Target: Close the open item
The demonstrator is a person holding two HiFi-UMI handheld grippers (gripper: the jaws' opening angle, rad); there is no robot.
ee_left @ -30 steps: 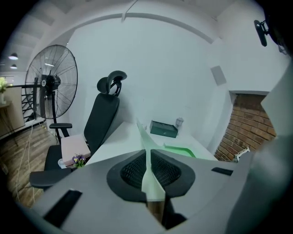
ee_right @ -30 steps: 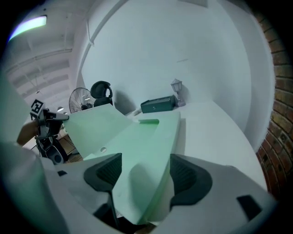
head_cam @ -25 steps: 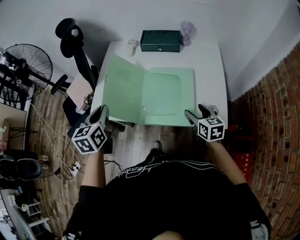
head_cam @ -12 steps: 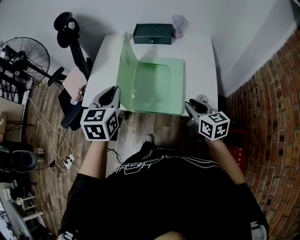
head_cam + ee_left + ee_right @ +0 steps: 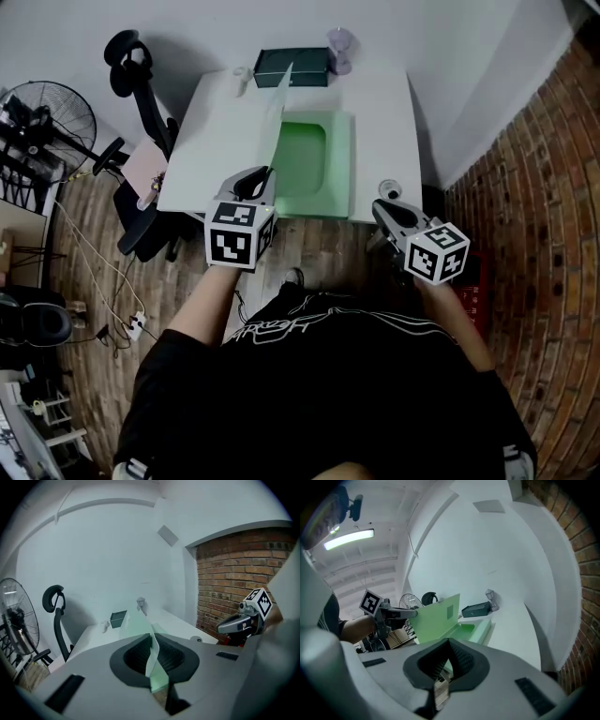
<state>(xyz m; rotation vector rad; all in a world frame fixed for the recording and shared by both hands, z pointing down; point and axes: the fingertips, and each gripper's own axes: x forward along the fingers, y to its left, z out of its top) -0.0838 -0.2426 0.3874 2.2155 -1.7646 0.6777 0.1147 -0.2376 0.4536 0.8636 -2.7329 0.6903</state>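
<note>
A light green folder lies on the white table, its base flat. Its cover stands nearly upright over the spine. My left gripper is shut on the cover's near edge; in the left gripper view the green sheet runs out from between the closed jaws. My right gripper hovers off the table's front right corner, apart from the folder. Its jaws have just been closing and are shut with nothing between them. The right gripper view shows the raised cover with the left gripper at its edge.
A dark green box, a pale purple cup and a small white item stand along the table's far edge. A small round thing sits at the front right corner. Office chair and fan left, brick wall right.
The cover, lying open to the left a second ago, has swung up to nearly upright as my left gripper carried it rightward. My right gripper has shifted only a little.
</note>
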